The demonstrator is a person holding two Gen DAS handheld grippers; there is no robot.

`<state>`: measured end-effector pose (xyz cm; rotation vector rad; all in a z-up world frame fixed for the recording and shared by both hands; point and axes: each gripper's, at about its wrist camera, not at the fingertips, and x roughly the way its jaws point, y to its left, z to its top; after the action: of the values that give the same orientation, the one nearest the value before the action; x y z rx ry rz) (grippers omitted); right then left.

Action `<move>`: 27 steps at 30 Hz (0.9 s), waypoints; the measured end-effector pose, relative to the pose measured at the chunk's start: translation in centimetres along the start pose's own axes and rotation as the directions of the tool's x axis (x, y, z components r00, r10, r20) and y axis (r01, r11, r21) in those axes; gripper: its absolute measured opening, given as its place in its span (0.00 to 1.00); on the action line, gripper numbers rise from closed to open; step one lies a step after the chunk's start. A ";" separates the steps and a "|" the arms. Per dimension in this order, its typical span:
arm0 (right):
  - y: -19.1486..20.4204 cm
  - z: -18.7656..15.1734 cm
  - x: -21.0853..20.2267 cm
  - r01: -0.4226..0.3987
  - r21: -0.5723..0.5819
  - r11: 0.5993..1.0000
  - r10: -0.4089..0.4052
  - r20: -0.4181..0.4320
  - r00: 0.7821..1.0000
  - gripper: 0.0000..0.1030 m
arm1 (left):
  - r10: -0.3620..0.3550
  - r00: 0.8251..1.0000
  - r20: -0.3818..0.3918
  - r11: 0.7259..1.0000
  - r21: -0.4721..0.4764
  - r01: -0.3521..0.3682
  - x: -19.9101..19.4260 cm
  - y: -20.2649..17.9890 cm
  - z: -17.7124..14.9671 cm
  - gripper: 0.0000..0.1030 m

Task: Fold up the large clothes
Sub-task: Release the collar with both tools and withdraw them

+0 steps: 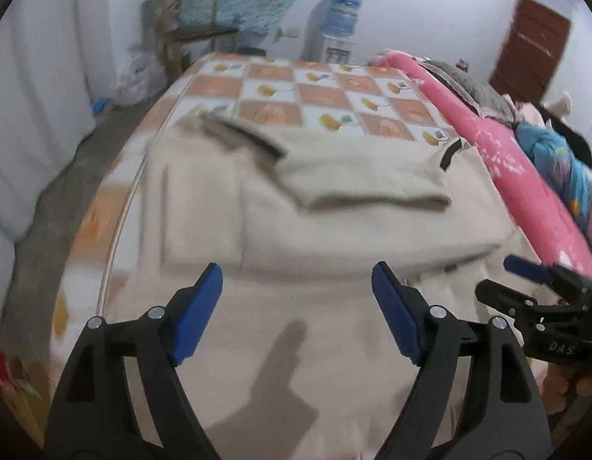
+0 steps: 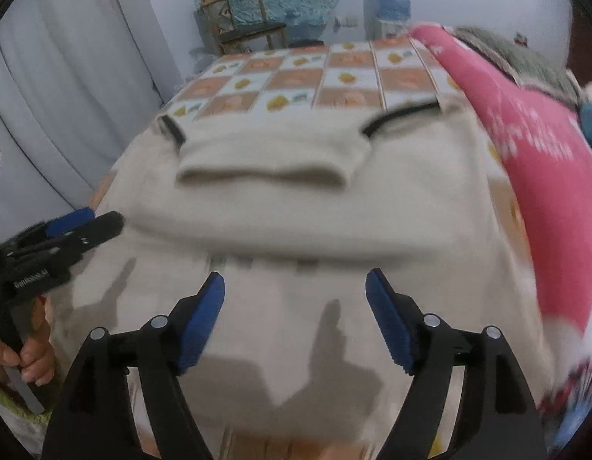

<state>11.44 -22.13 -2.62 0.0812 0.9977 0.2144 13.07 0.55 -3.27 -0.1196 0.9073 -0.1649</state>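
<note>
— Left wrist view: where does the garment lie?

— Centre frame: a cream garment (image 1: 296,207) spreads across the checkered bedspread (image 1: 319,88), its sleeves folded inward over the body; the left gripper (image 1: 296,306) hangs above the near hem, jaws wide and empty; a pink blanket (image 1: 526,176) runs along the right edge.

— And the right wrist view?

— The right gripper (image 2: 295,310) gapes wide too, holding nothing, over the same cloth; a water dispenser (image 2: 388,7) stands at upper right, blurred.

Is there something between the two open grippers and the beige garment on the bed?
Nothing visible. The left gripper and right gripper both hover open directly over the beige garment, with only their shadows between.
</note>
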 end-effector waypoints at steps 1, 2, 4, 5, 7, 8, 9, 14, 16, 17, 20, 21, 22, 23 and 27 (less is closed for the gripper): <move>0.1 -0.8 -0.3 -0.002 0.005 1.000 0.002 -0.004 1.000 0.73 | -0.003 1.000 -0.002 1.000 -0.020 0.003 -0.5 0.5 -1.0 0.75; 0.2 -1.5 -0.6 -0.003 0.007 1.000 0.003 -0.006 1.000 0.74 | -0.004 1.000 -0.003 0.999 -0.037 0.003 -1.2 1.0 -2.2 0.75; 0.8 -3.1 -1.4 0.011 -0.005 1.000 -0.011 -0.001 1.000 0.78 | -0.002 1.000 0.002 0.999 -0.054 0.002 -2.4 1.6 -4.3 0.75; 1.2 -3.6 -1.6 0.017 -0.018 1.000 -0.017 0.007 1.000 0.81 | 0.001 1.000 0.006 0.998 -0.058 -0.001 -3.0 2.0 -5.3 0.75; 1.9 -4.8 -1.9 0.035 -0.055 0.998 -0.033 0.033 0.999 0.89 | 0.017 1.000 0.017 0.998 -0.056 -0.016 -3.9 2.6 -6.9 0.75; 2.3 -5.4 -1.6 0.054 -0.079 0.995 -0.051 0.038 0.998 0.91 | 0.027 0.999 0.021 0.998 -0.056 -0.026 -4.3 2.9 -7.8 0.75; 2.4 -5.8 -1.0 0.068 -0.094 0.993 -0.066 0.030 0.997 0.91 | 0.038 0.999 0.027 0.997 -0.061 -0.036 -4.7 3.4 -8.5 0.75; 1.8 -6.8 0.9 0.082 -0.094 0.992 -0.082 0.006 0.997 0.94 | 0.059 0.997 0.042 0.991 -0.124 -0.054 -5.5 5.6 -10.2 0.75; 1.8 -6.7 1.0 0.079 -0.106 0.991 -0.080 0.001 0.997 0.94 | 0.050 0.997 0.061 0.989 -0.139 -0.041 -5.7 6.4 -10.2 0.75; 1.7 -6.7 1.0 0.076 -0.108 0.991 -0.076 0.000 0.997 0.94 | 0.036 0.997 0.068 0.989 -0.144 -0.026 -5.7 6.7 -10.1 0.75; 1.9 -6.7 1.1 0.080 -0.120 0.990 -0.080 0.002 0.997 0.94 | 0.019 0.997 0.073 0.987 -0.160 -0.007 -5.1 7.3 -9.3 0.68; 1.9 -6.7 1.1 0.082 -0.122 0.989 -0.082 0.004 0.997 0.94 | 0.020 0.997 0.069 0.986 -0.166 -0.008 -4.7 7.5 -9.0 0.66; 1.9 -6.7 1.1 0.082 -0.122 0.989 -0.082 0.006 0.997 0.94 | 0.021 0.998 0.066 0.985 -0.173 -0.009 -4.4 7.7 -8.8 0.62; 1.9 -6.6 1.1 0.083 -0.120 0.989 -0.083 0.008 0.997 0.94 | 0.014 0.998 0.067 0.983 -0.185 -0.002 -4.1 8.0 -8.4 0.59; 2.1 -6.6 1.2 0.089 -0.120 0.989 -0.089 0.006 0.996 0.94 | 0.012 0.996 0.084 0.978 -0.207 0.006 -3.5 9.0 -7.2 0.54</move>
<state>6.22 -20.06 -6.87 -0.0734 0.9836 0.1923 6.03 9.85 -6.52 -0.3163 0.8377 -0.0617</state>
